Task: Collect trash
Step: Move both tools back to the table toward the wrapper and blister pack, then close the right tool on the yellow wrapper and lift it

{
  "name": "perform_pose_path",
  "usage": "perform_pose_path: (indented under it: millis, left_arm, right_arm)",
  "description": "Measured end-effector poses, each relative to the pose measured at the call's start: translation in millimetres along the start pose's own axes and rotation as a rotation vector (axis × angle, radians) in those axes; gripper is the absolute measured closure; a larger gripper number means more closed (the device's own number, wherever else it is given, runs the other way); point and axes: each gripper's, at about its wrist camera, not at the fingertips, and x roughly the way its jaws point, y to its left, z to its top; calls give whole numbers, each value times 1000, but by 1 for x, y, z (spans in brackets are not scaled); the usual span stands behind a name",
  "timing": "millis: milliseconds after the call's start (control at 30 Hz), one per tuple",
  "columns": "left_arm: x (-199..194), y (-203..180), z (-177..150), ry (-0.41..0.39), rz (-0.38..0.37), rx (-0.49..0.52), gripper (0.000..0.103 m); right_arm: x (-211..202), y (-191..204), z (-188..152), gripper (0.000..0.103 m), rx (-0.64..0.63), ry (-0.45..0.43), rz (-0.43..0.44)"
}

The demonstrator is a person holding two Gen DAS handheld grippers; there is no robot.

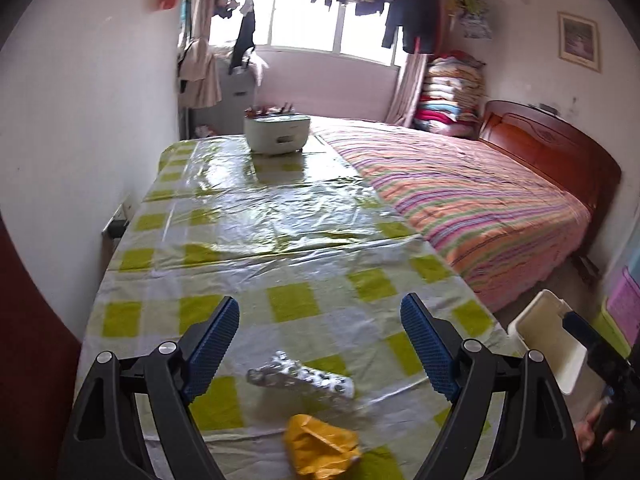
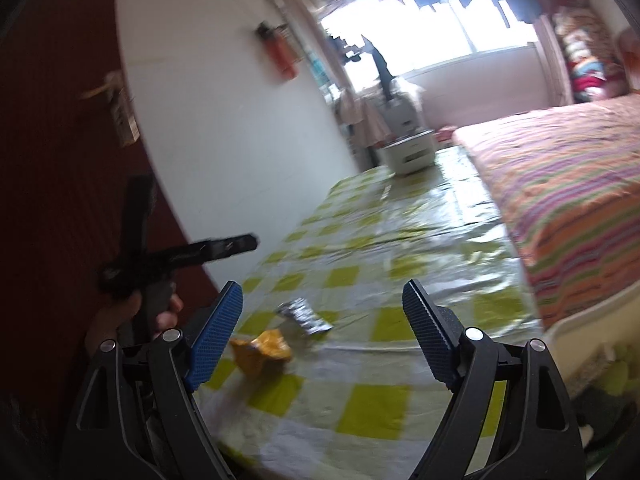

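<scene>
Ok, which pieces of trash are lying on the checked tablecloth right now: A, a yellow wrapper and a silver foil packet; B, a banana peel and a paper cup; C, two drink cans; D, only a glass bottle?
A: a crumpled yellow wrapper lies beside a silver foil packet on the checked tablecloth.

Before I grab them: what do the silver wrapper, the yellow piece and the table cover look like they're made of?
Silver wrapper: looks like metallised foil film; crinkled, with mirror-like glints.
Yellow piece: probably a thin plastic or coated wrapper; crumpled with a slight sheen, too blurred to be sure.
Table cover: clear plastic sheet over green-checked cloth or print; glossy window reflections and wrinkles.
</scene>
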Motion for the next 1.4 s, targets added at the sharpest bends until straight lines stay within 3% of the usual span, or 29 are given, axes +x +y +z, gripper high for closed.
perform_pose_path:
  millis: [167, 367, 600, 767, 867, 967, 1100, 1233, 1400]
  left_arm:
    - [2, 37, -9, 39, 42, -92, 22]
    - [1, 53, -15, 54, 70, -114, 22]
    - [-1, 62, -18, 64, 74, -123, 22]
    - [-5, 67, -20, 62, 76, -128, 22]
    - [-6, 71, -21, 61, 79, -139, 22]
    - [-5, 73, -21, 66, 82, -143, 22]
    - [-1, 75, -23, 78, 87, -145, 22]
    - [3, 74, -24, 94, 96, -138, 22]
    - [14, 73, -31, 140, 105, -131, 22]
  right_arm:
    - [31, 37, -18, 18, -97, 124, 132]
    - [83, 65, -34, 18, -168, 266, 171]
    - [130, 76, -35, 18, -235, 387, 181]
    - [160, 81, -46, 20, -330, 461, 114]
    - [173, 76, -48, 29, -327, 499, 102]
    - [182, 67, -53, 52, -289, 544, 106]
    - [190, 56, -56, 64, -258, 563, 98]
    - [179, 53, -50, 71, -231, 539, 102]
    - [138, 39, -25, 72, -140, 444, 104]
